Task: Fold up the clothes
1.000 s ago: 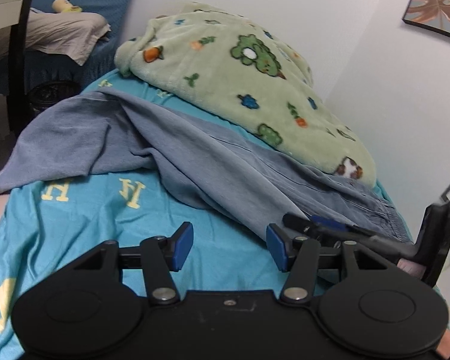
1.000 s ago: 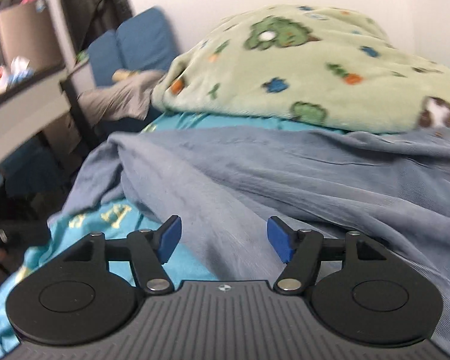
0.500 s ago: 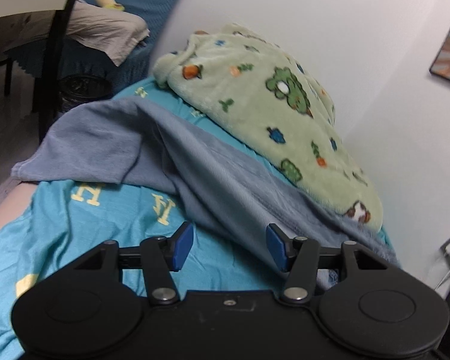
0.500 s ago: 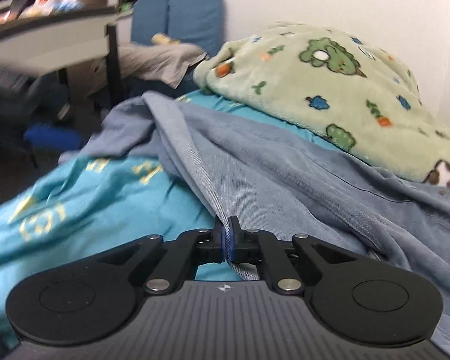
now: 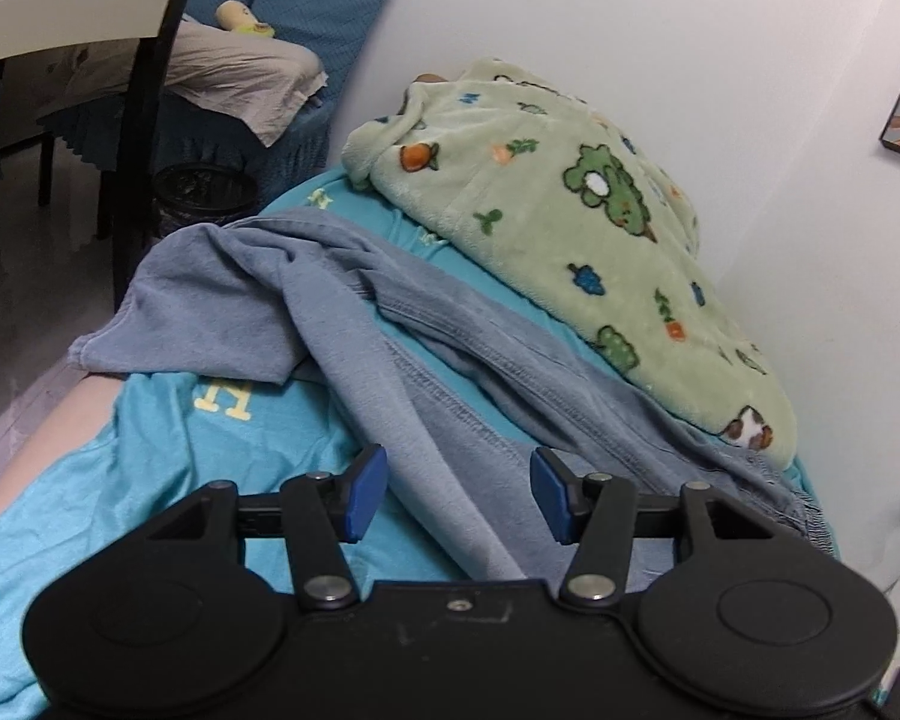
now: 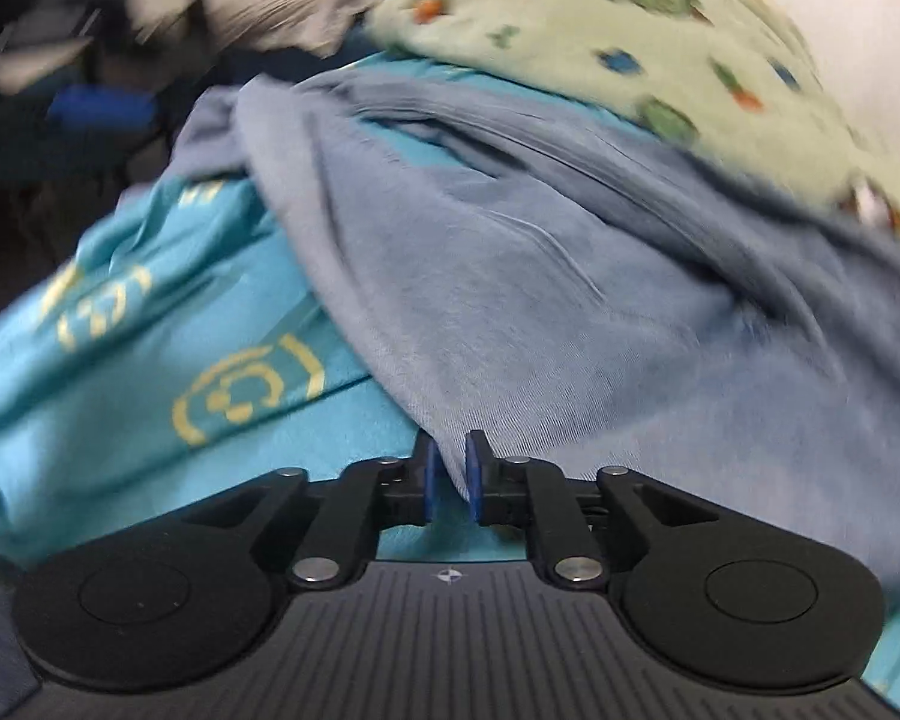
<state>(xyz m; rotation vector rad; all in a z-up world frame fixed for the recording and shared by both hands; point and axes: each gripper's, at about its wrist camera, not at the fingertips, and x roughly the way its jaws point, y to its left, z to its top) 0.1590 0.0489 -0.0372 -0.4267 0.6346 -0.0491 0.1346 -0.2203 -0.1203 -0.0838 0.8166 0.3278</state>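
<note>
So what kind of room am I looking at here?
Most likely a bedroom in a home: a bed with a turquoise printed sheet, a pale green fleece blanket with cartoon prints against the white wall, and a grey-blue cotton garment spread out for folding.

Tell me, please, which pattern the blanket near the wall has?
The blanket is pale green fleece with cartoon dinosaurs and carrots. The left wrist view shows it best.

We find open turquoise sheet (image 5: 120, 480) on the near side of the grey-blue garment (image 5: 426, 396); beyond the garment the green blanket (image 5: 570, 228) heaps against the wall (image 5: 660, 30), barring passage there; a dark chair leg (image 5: 141, 138) stands off the garment's far left corner.
</note>
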